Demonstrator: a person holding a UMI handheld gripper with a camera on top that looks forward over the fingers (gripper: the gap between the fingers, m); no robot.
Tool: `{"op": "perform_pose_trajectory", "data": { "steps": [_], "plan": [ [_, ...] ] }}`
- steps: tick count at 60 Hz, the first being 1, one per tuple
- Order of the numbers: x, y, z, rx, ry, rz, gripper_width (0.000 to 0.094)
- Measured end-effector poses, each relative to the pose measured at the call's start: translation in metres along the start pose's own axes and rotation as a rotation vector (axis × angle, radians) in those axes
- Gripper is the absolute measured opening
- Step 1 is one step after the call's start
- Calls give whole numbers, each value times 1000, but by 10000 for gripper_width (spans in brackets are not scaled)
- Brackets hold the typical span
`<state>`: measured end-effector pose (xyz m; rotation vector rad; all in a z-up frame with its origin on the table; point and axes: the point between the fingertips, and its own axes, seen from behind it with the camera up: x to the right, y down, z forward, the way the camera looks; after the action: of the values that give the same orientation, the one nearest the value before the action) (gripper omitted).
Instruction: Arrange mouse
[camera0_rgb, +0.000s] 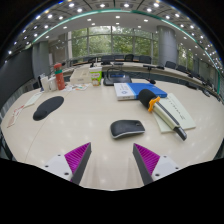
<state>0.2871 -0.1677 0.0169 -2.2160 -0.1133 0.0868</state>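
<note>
So my gripper (111, 160) is wide open with nothing in it, hanging over the table (70, 125). The mouse (127, 128) sits just ahead of the fingers, black mousepad (47, 107) off far left, papers (172, 110) to the right

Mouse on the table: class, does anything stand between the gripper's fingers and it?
Nothing visible does. The mouse lies on bare table just ahead of the open gripper, with only clear tabletop between. The mouse pad lies off to one side.
</note>
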Motion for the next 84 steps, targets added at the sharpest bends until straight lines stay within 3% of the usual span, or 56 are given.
{"op": "perform_pose_trajectory", "data": {
  "steps": [33,37,44,60,66,73,84],
  "plan": [
    [22,-52,105,-33,-26,37,842],
    [23,-54,113,-40,-3,21,770],
    [36,-56,121,-42,67,-31,480],
    [37,-58,119,-86,103,-29,327],
    [35,-79,110,-61,153,-10,320],
    [8,-133,88,25,174,40,319],
    [-101,-229,61,162,118,50,318]
  ]
}}
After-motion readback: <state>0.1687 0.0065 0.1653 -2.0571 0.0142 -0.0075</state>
